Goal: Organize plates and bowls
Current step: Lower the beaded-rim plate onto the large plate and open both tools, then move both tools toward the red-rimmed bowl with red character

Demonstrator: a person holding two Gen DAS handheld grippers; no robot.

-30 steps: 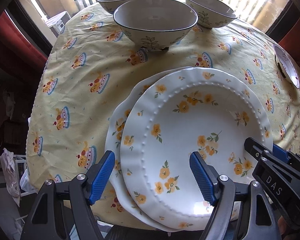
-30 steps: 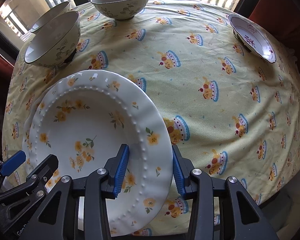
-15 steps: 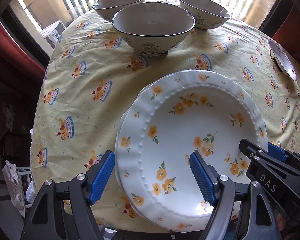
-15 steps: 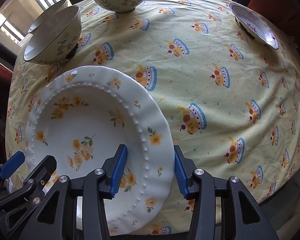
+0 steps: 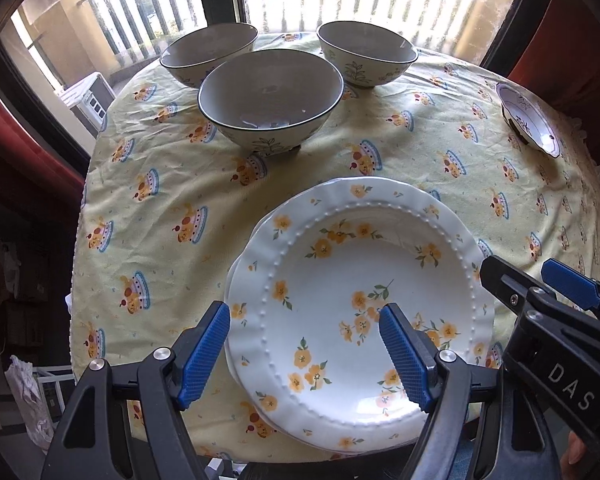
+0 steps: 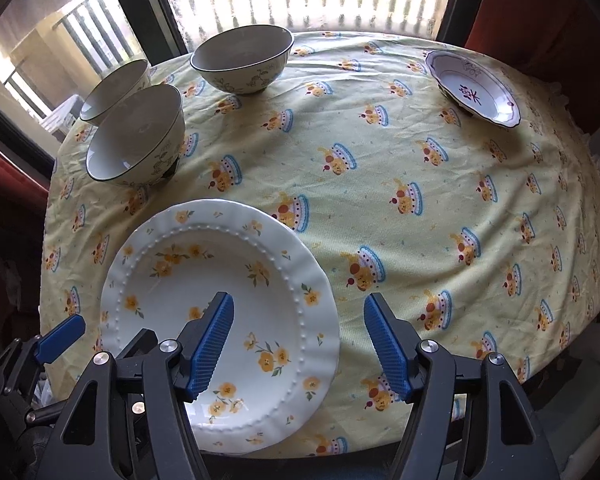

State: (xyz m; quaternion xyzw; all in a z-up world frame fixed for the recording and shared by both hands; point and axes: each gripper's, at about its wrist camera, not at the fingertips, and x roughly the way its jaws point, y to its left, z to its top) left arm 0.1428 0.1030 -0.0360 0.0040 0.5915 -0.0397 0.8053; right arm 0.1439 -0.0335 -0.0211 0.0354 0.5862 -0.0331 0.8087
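From the left wrist view, the left claw hangs with its jaws spread and nothing between them, low over the near-left part of the floral plate. That plate sits on top of a second plate whose edge peeks out at the left, the pair lying at the near edge of the table under its yellow cupcake-print cloth. Ahead, well apart from the plates, stand three bowls: a near bowl, a far-left bowl and a far-right bowl. A small patterned dish lies off at the far right edge. The right claw shows at the right, its body stamped "DAS".

From the right wrist view, the right claw is also wide open and holds nothing; its left finger hangs above the floral plate and its right finger is out over bare cloth, so the plate's right rim falls between them. The small dish lies far ahead and to the right, clearly on this claw's side, and looks like the likely next pick for it. The near bowl, the bowl behind it and the third bowl sit ahead to the left, closer to the left claw. No other writing can be read.
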